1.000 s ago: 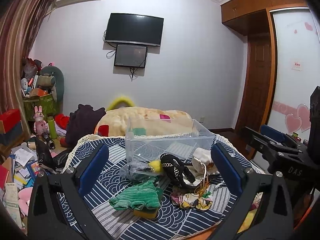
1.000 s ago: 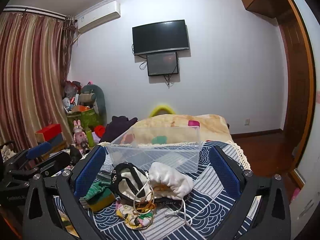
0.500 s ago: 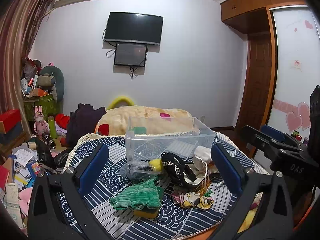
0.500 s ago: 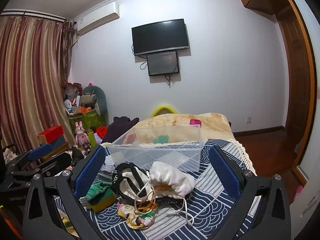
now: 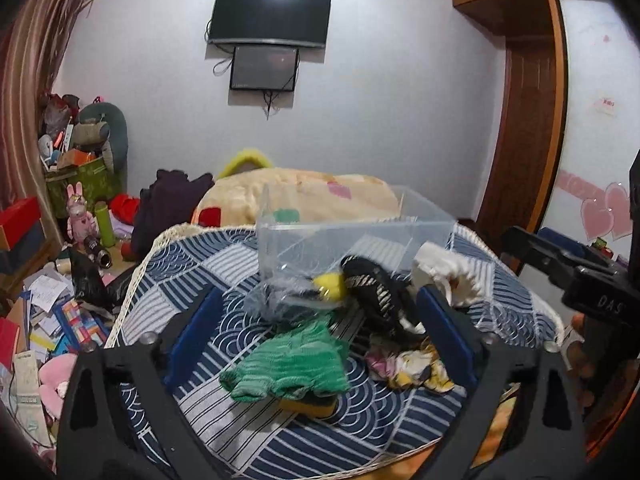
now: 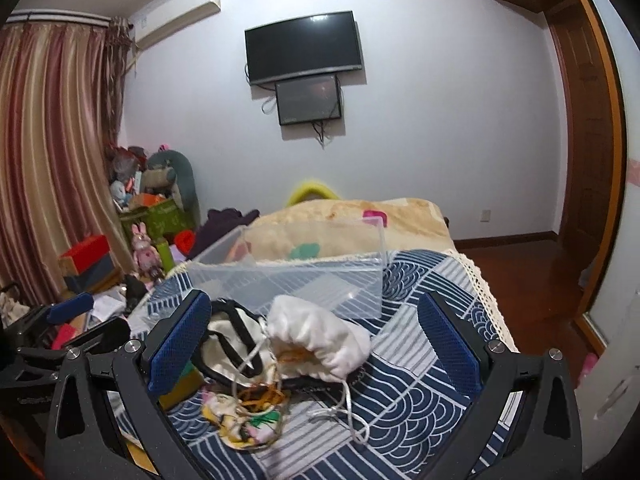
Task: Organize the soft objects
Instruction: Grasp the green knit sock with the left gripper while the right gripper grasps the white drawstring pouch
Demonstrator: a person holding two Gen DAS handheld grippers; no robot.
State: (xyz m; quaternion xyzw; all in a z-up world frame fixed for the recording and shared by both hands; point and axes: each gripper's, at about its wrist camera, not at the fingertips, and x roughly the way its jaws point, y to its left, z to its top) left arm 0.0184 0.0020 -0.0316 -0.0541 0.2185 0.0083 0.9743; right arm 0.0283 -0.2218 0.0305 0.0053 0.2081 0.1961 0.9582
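Observation:
A clear plastic bin (image 5: 352,236) (image 6: 304,280) stands empty on the blue patterned cloth. In front of it lie a green knit cloth (image 5: 288,364) on a yellow sponge (image 5: 308,404), a black bag (image 5: 372,288), a white drawstring pouch (image 6: 320,336) (image 5: 444,272), a floral scrunchie (image 5: 408,364) (image 6: 244,420) and a plastic wrap with a yellow piece (image 5: 332,284). My left gripper (image 5: 320,340) is open over the green cloth. My right gripper (image 6: 316,344) is open around the white pouch, not touching it.
The table's lace edge (image 6: 480,284) drops to a wooden floor on the right. A blanket-covered bed (image 5: 304,196) lies behind the bin. Toys, boxes and papers (image 5: 60,280) clutter the floor at left. The right gripper body (image 5: 580,280) shows at the left view's right edge.
Both grippers have moved forward and down towards the pile; the objects loom larger. Nothing has been grasped and both stay open.

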